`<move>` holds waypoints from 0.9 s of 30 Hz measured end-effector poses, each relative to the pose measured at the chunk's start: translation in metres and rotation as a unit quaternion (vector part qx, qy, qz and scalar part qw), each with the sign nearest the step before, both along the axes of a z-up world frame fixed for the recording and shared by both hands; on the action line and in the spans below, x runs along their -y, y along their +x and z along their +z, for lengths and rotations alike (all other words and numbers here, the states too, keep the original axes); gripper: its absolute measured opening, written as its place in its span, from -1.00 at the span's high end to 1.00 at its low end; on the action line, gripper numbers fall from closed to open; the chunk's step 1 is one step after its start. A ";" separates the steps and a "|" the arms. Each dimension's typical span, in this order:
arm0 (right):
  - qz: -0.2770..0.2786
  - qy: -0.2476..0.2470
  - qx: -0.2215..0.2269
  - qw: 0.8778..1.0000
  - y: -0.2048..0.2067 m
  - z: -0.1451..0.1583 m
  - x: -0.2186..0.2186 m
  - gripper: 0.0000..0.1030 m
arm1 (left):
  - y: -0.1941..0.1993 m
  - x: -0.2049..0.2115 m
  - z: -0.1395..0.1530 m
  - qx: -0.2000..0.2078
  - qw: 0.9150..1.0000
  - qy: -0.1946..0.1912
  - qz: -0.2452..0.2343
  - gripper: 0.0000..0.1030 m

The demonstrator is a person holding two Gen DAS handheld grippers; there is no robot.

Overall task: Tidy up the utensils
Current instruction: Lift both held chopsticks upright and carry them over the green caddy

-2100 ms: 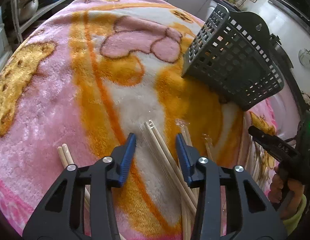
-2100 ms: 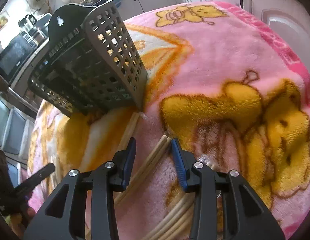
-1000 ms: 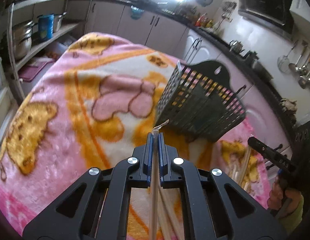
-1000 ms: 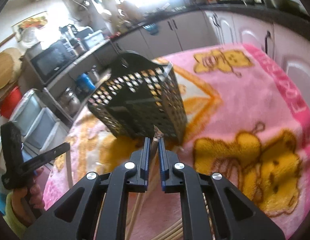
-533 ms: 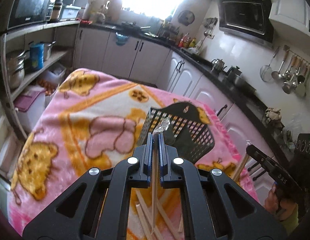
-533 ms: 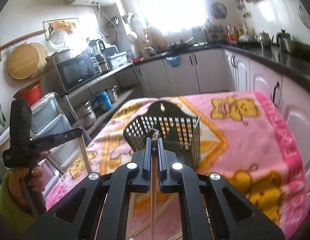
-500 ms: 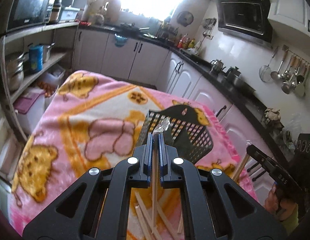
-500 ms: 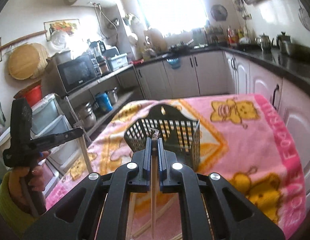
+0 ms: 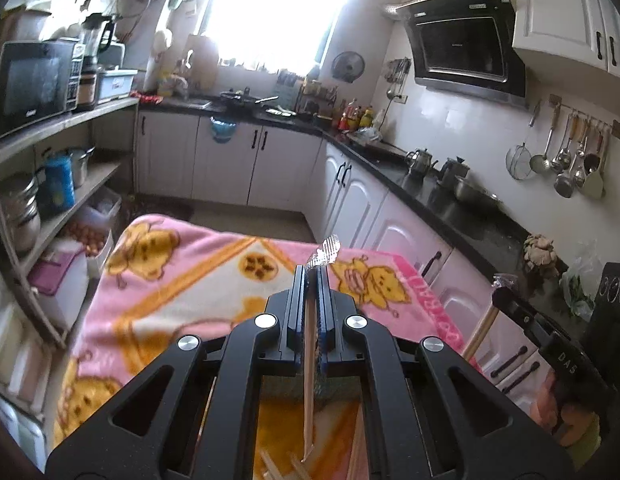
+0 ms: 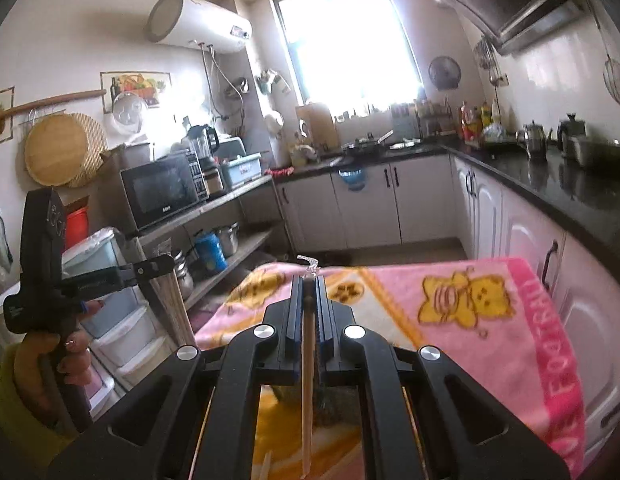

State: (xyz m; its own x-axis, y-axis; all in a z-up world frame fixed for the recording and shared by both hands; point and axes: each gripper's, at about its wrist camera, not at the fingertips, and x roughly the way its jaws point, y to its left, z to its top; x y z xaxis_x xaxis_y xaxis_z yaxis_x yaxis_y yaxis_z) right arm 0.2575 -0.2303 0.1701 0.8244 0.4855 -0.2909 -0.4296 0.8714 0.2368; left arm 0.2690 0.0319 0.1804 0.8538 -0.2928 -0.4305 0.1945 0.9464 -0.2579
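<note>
Wooden chopsticks are being pinched upright, one pair in each pair of tongs.

Left gripper (image 9: 311, 276) is pressing its blue pads together on a wrapped chopstick pair (image 9: 309, 384) hanging down between them; right gripper (image 10: 309, 282) is clamping another chopstick pair (image 10: 308, 392) the same way. Below both tongs, loose chopsticks (image 9: 270, 466) are lying on the pink blanket (image 9: 182, 280), and a dark basket (image 10: 330, 404) is partly showing beneath the right one.

Fleecy pink blanket (image 9: 182, 280) looks soft and matt; the chopstick (image 9: 309, 380) is pale bare wood; tongs (image 9: 310, 276) are matt black plastic.
</note>
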 end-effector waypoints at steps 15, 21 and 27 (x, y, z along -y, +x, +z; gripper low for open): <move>-0.046 0.020 0.017 0.999 0.066 0.013 0.012 0.89 | 0.060 0.017 0.013 0.042 0.999 -0.011 0.006 0.98; -0.060 0.008 0.033 0.998 0.078 0.006 0.008 0.89 | 0.082 0.014 -0.008 0.028 0.999 -0.022 0.021 0.98; -0.071 0.000 0.038 0.997 0.087 -0.006 0.003 0.89 | 0.096 0.010 -0.024 0.024 0.999 -0.018 0.043 0.98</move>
